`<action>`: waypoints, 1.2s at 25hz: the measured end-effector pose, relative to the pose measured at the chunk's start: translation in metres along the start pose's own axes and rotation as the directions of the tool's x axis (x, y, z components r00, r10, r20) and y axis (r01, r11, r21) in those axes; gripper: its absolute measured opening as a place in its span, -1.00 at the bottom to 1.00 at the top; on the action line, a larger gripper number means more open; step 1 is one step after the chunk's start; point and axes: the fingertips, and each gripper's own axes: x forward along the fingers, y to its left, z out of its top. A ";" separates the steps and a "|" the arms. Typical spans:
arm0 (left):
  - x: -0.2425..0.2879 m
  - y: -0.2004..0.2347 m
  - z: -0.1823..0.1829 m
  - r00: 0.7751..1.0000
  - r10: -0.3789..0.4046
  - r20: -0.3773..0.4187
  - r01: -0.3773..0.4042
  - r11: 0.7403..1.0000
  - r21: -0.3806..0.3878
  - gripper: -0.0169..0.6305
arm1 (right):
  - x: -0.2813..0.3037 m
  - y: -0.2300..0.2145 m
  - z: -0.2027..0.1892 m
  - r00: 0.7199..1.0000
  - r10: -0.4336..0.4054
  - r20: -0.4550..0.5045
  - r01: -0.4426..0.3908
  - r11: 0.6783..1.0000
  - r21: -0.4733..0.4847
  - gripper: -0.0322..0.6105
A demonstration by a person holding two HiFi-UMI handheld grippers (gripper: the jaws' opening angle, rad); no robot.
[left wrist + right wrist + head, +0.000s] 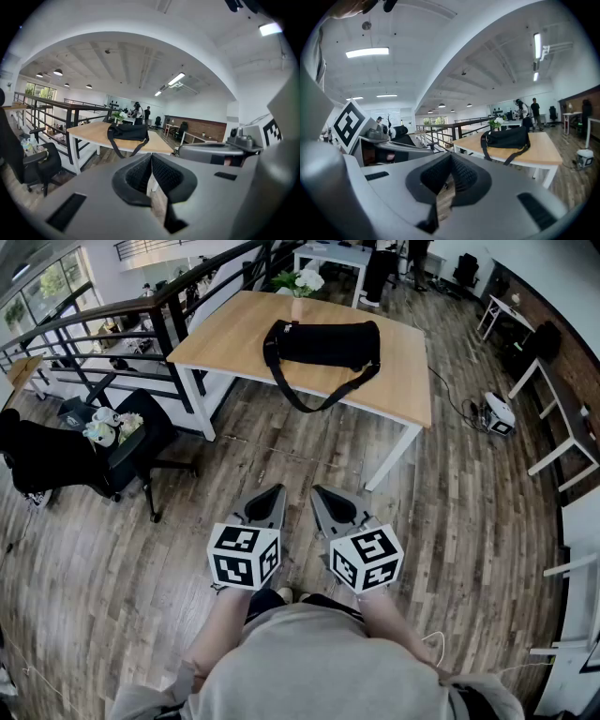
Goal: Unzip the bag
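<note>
Black bag (pixel 328 341) lies on the far wooden desk (pixel 225 338), probably zipped. Near, well apart from it, the left hand-held gripper (pixel 277 491) and right hand-held gripper (pixel 319 491) sit side by side, jaws together, empty.

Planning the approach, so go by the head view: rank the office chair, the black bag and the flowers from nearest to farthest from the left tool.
1. Office chair, on the floor to the left.
2. Black bag, on the table ahead.
3. Flowers, at the table's far edge.
</note>
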 end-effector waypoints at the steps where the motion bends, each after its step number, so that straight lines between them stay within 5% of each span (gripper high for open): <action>1: 0.002 0.000 0.000 1.000 0.000 -0.002 0.000 1.000 0.007 -0.89 | 0.000 -0.002 0.001 1.000 -0.007 0.002 0.007 1.000 -0.004 -0.89; 30: 0.025 0.030 0.001 1.000 -0.029 -0.001 0.029 0.998 0.049 -0.89 | 0.021 -0.017 0.012 0.996 -0.073 0.052 0.072 0.997 0.015 -0.91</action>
